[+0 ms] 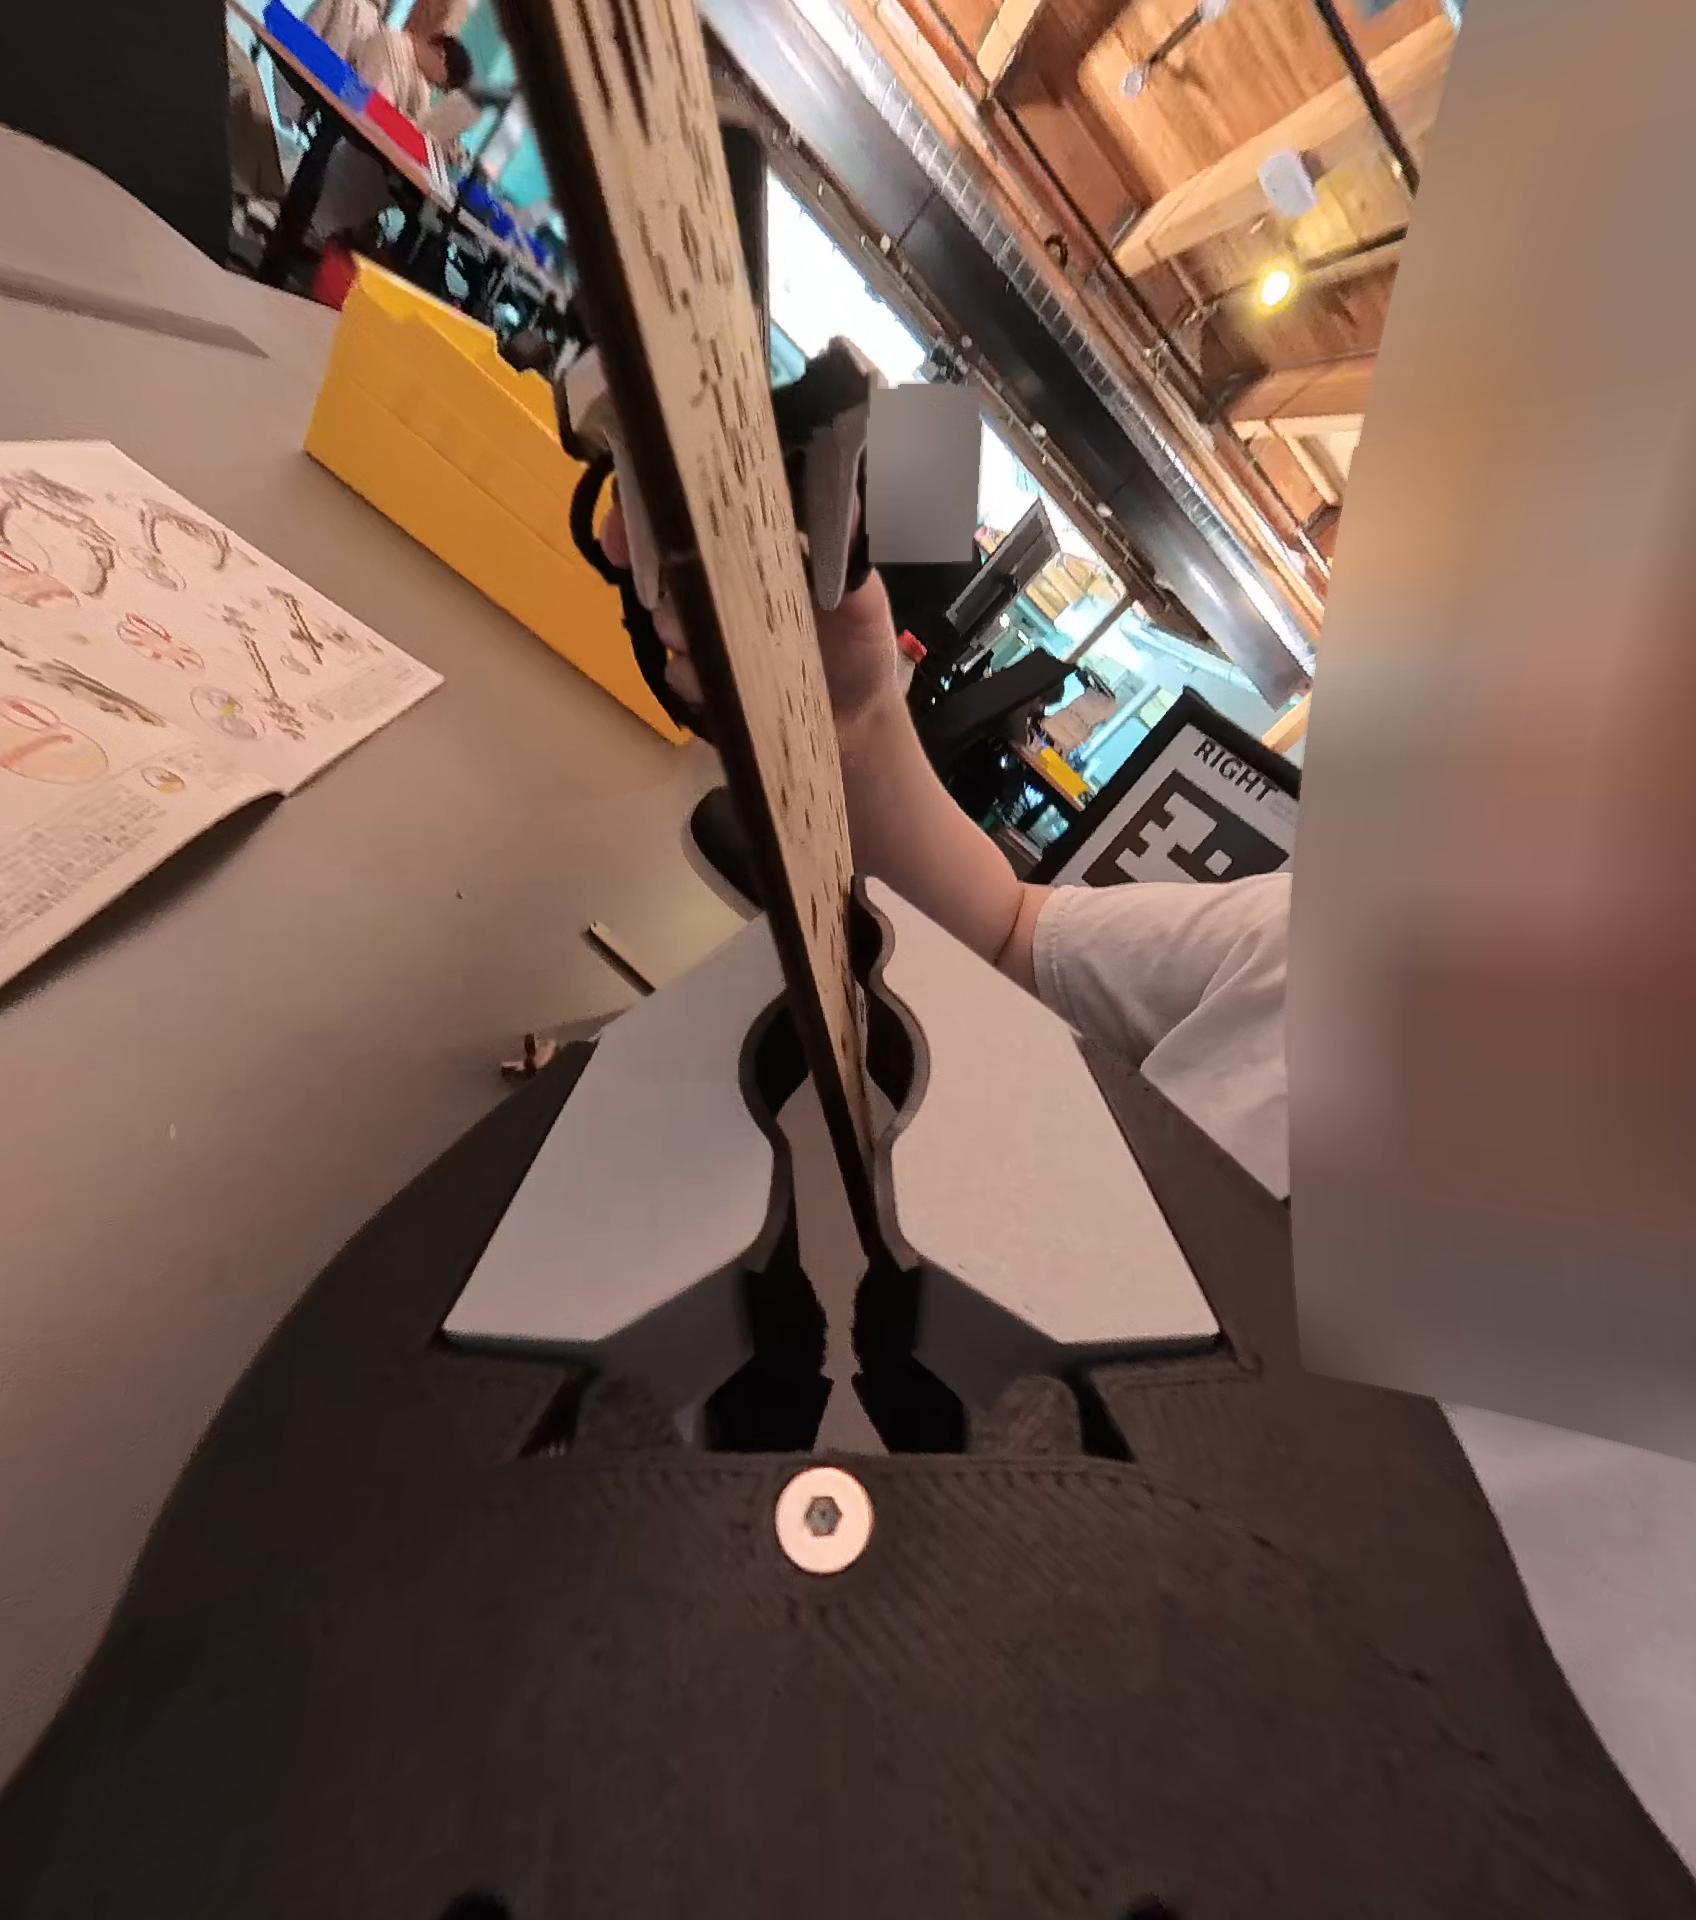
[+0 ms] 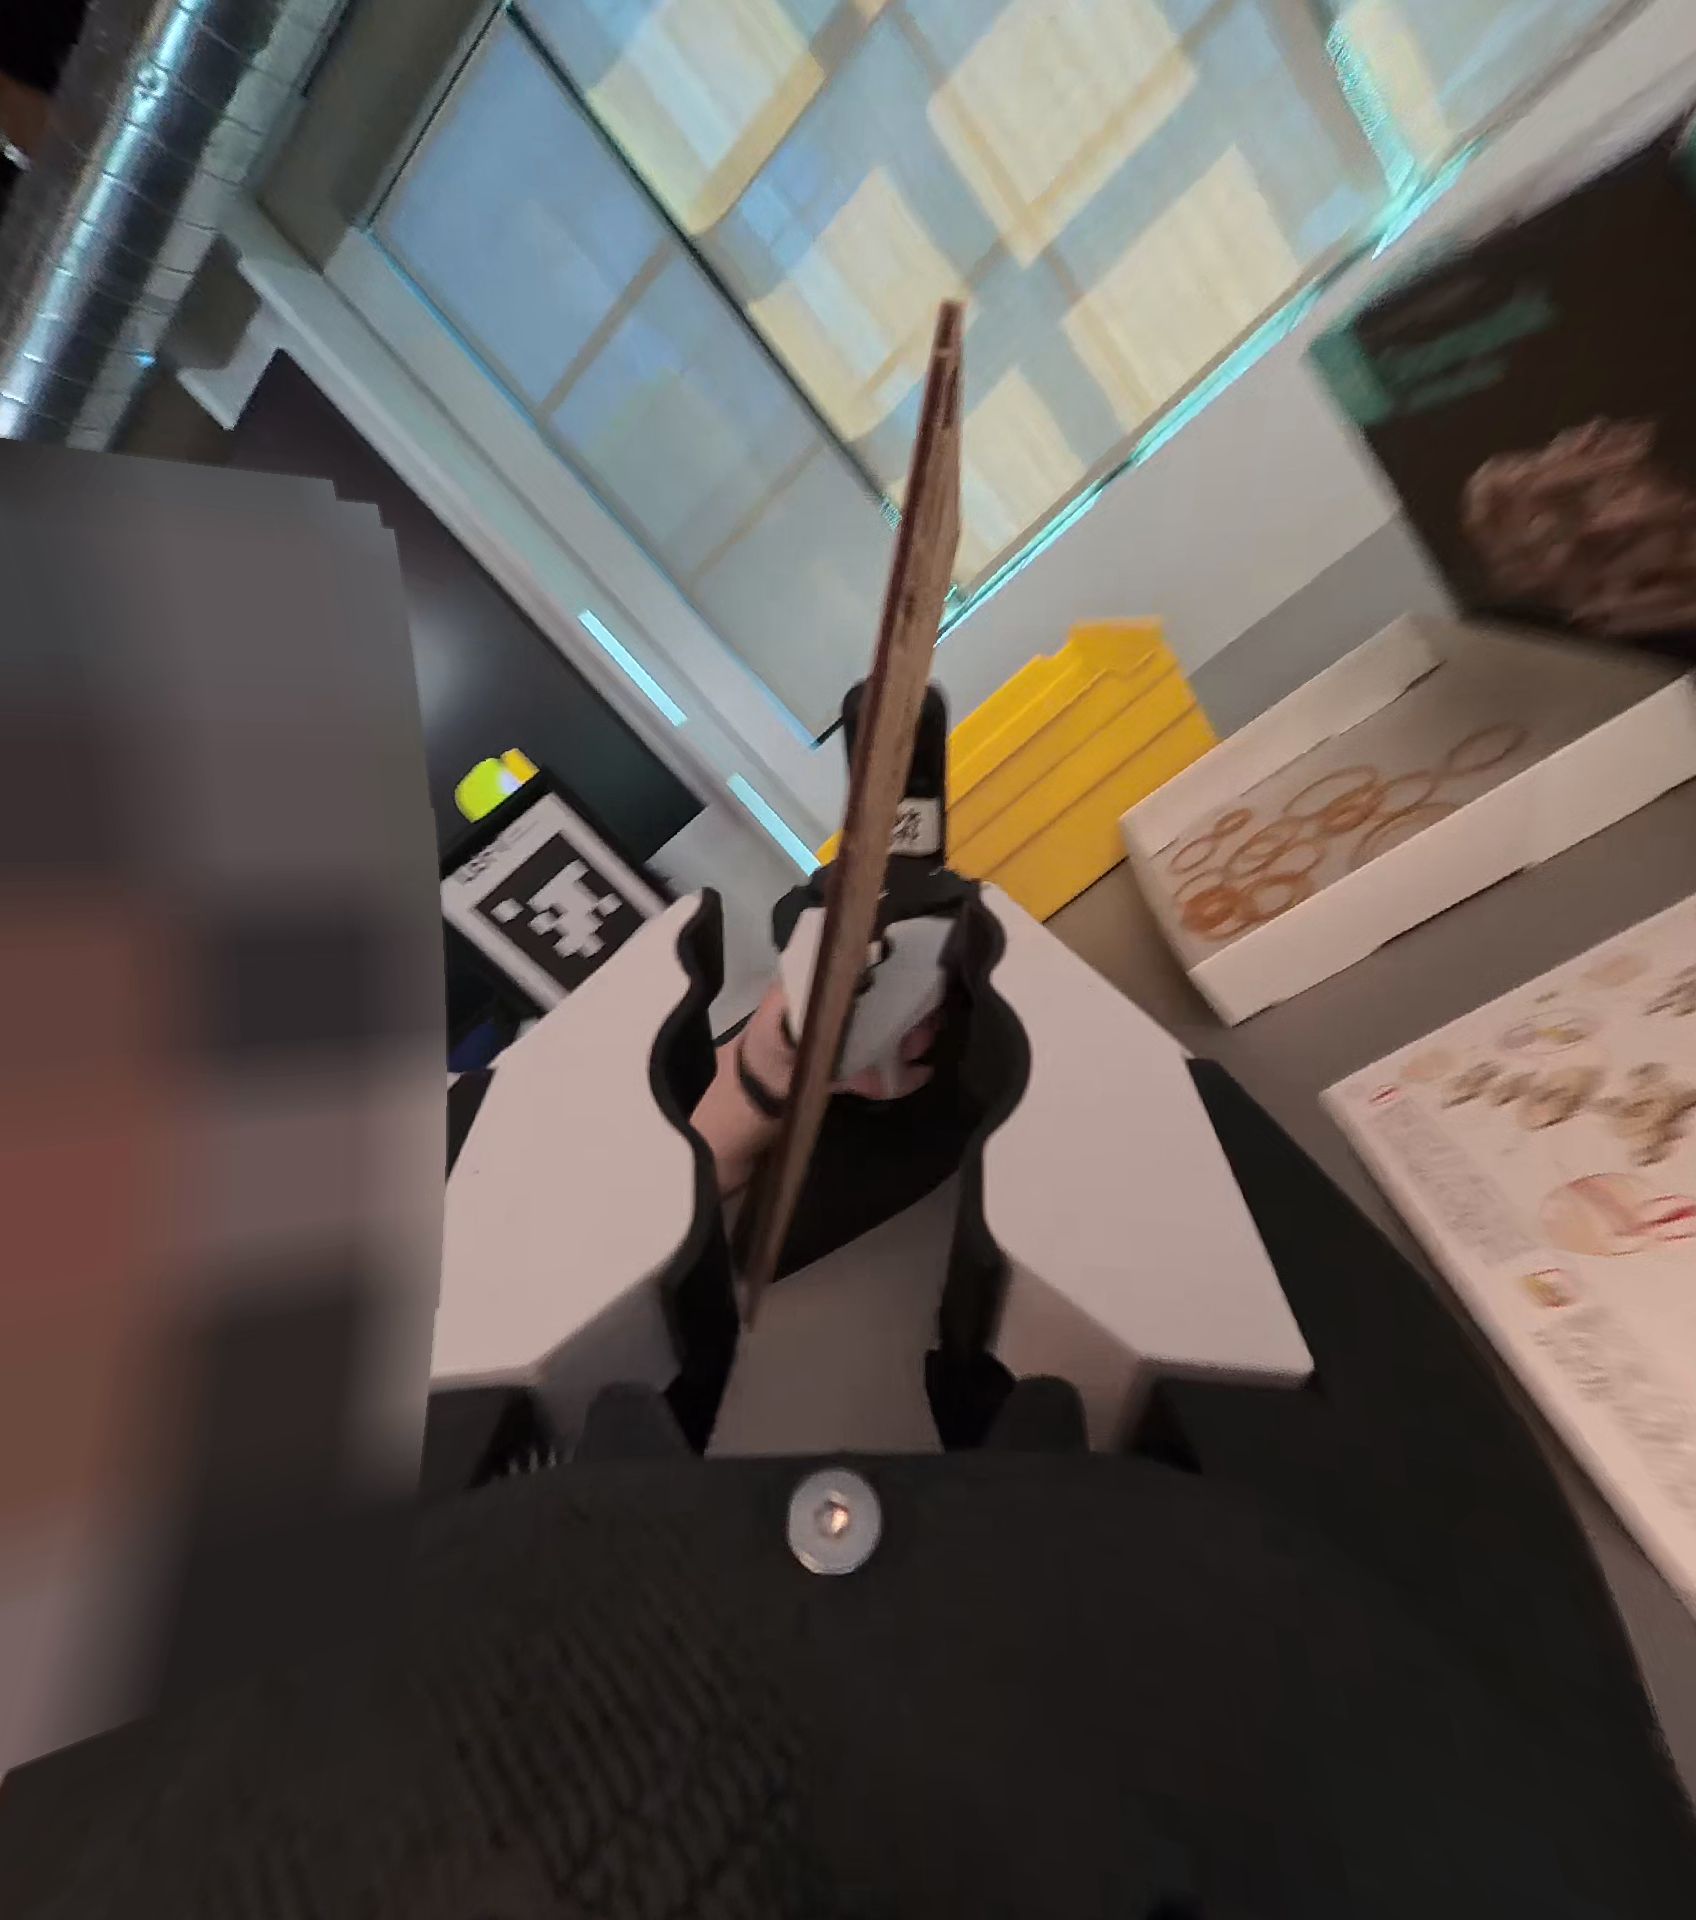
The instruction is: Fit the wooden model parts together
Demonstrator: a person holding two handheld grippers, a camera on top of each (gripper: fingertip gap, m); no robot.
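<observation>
A workshop or lab. Exposed timber ceiling [image 1: 1239, 156], metal duct [image 2: 117, 197], large windows [image 2: 771, 260]. Yellow bins [image 1: 439, 457] on a grey surface [image 1: 200, 1091].

The wooden sheet [image 1: 719, 499] is held on edge between the left gripper [image 1: 828, 1023] and the right gripper [image 2: 839, 1122], so the gap between them is blocked by it. The left gripper is closed on the sheet; the right one stands wide, with open room left on the right of the sheet.

On the grey table [image 1: 200, 1195], space is taken by an instruction booklet [image 1: 96, 675], a yellow bin [image 1: 449, 488], and a white tray [image 2: 1426, 821] of rubber bands. A bare strip of table is seen between booklet and bin. A dark box [image 2: 1592, 436] stands behind the tray.
</observation>
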